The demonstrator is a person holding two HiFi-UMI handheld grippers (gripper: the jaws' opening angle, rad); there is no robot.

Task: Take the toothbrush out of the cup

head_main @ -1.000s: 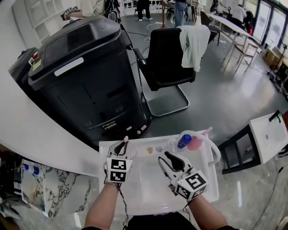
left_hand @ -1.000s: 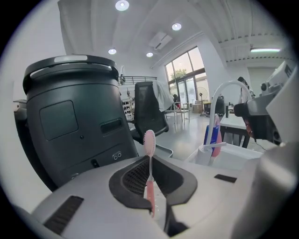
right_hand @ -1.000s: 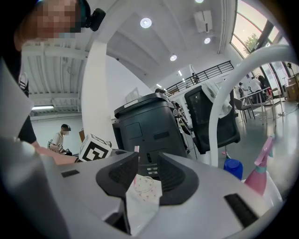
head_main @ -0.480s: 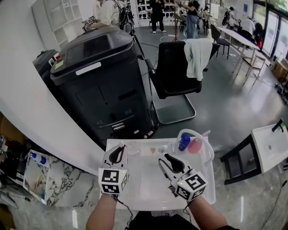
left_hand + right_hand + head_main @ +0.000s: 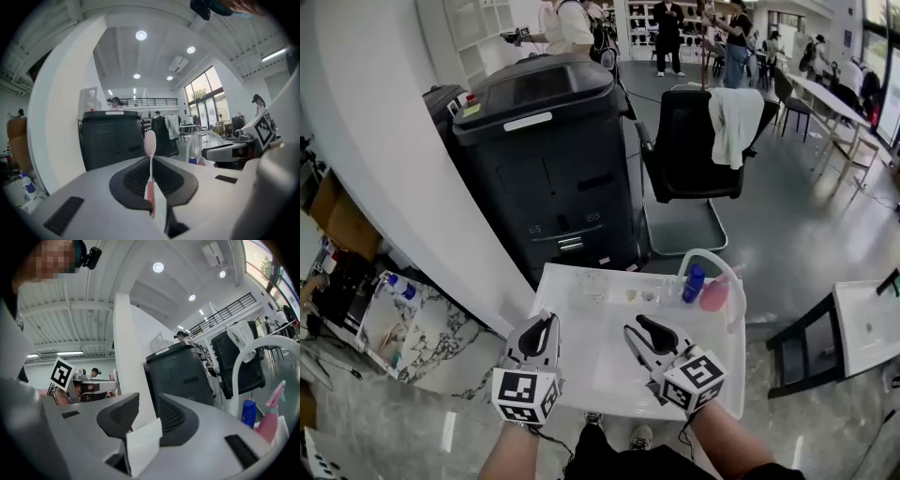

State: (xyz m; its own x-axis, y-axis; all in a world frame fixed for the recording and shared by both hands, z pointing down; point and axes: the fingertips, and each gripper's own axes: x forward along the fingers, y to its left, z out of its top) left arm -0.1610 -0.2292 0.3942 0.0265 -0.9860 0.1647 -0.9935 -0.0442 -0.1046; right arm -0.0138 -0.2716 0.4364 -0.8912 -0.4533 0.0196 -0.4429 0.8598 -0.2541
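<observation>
Pink toothbrush (image 5: 150, 171) upright, clamped in left claw (image 5: 151, 158); right claw (image 5: 147, 404) gaping, empty; black-and-white square markers (image 5: 518, 386) on both.

The pink-and-white plastic toothbrush (image 5: 150, 145) loses the lower end of its handle between the pressed-together black pads of the left gripper (image 5: 542, 323), and in the head view it is too small to pick out. The small pale items (image 5: 636, 294) along the far edge of the white table (image 5: 581, 352) are too tiny to name. Both forearms (image 5: 514, 457) run off the bottom edge
</observation>
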